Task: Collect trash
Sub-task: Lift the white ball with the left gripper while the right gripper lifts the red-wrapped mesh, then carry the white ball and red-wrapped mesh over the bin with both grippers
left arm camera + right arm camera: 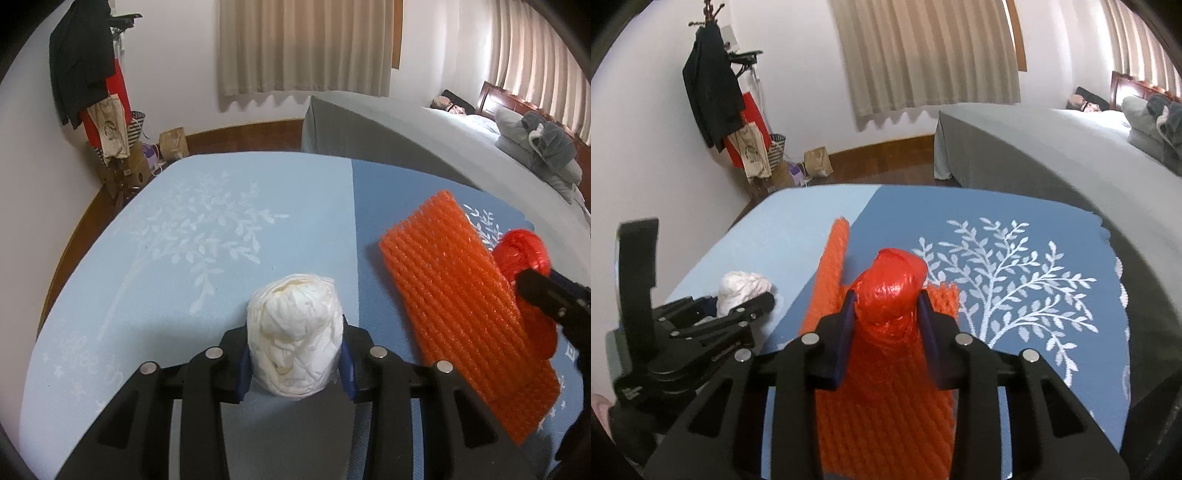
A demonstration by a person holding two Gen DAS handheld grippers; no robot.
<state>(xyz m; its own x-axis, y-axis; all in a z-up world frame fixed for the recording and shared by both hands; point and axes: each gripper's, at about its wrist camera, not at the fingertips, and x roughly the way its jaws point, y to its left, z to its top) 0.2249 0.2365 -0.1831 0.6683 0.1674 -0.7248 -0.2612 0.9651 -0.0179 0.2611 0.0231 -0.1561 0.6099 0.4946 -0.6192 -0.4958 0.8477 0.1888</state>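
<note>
**Crumpled plastic in both grips, foam net loose under the right**

White wad, low centre of the left view, sits clenched in your left gripper; it stands upright on the blue cloth, long axis pointing up the frame. Expect it light and squashy, so hold it across the middle as you do.

Orange foam net, right of it, lies flat, its long axis running from upper left to lower right. It is soft and floppy; pinch an edge.

Red wad, centre of the right view, is grasped by your right gripper, resting on the net. It looks glossy, maybe slippery.
</note>
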